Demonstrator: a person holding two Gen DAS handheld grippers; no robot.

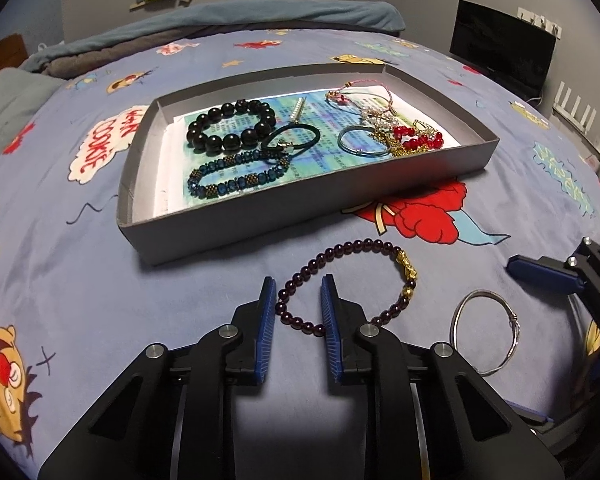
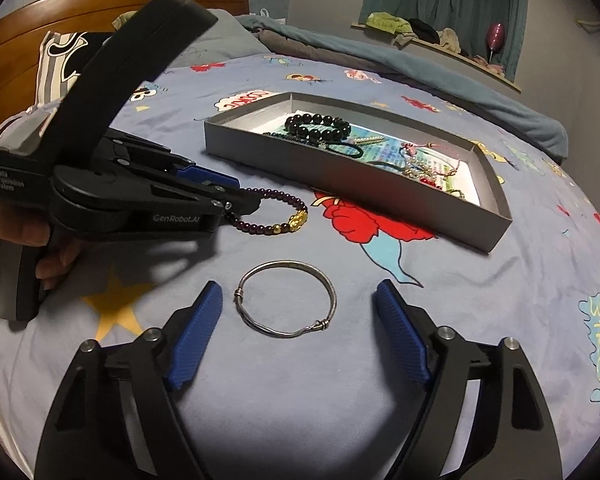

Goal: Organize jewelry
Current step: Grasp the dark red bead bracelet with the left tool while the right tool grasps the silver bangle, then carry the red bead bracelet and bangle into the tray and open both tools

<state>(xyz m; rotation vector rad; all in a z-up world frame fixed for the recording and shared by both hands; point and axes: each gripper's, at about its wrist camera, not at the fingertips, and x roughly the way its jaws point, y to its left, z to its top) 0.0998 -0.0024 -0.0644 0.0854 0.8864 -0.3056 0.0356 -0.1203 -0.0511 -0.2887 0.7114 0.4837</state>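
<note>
A bed spread with a blue cartoon-print blanket (image 1: pixel 500 184) carries everything here. On it sits a shallow grey cardboard tray (image 1: pixel 300 216) lined with printed paper, and it already holds most of the jewelry: a chunky black bead bracelet (image 1: pixel 230 130), a blue and gold beaded bracelet (image 1: pixel 236 176), a dark hair tie, a thin blue ring and a tangle of red beads and chains at its right end.

Two pieces lie on the blanket outside the tray, so the step in hand looks like picking up the last strays. The left tongs (image 1: pixel 298 304) straddle the left side of a dark purple bead bracelet with gold charm beads (image 1: pixel 340 280); the blue pads are narrowed around the strand but a gap shows on each side, so they are not pinching it yet. The right tongs (image 2: pixel 298 320) stand spread wide, with a thin silver wire bangle (image 2: pixel 286 300) lying flat between them, untouched.

Next, each pair probably needs to close on its piece: firmly on the slippery beads, and low against the soft blanket to catch the thin bangle. Then a lift clear of the tray wall and a release over bare paper.
</note>
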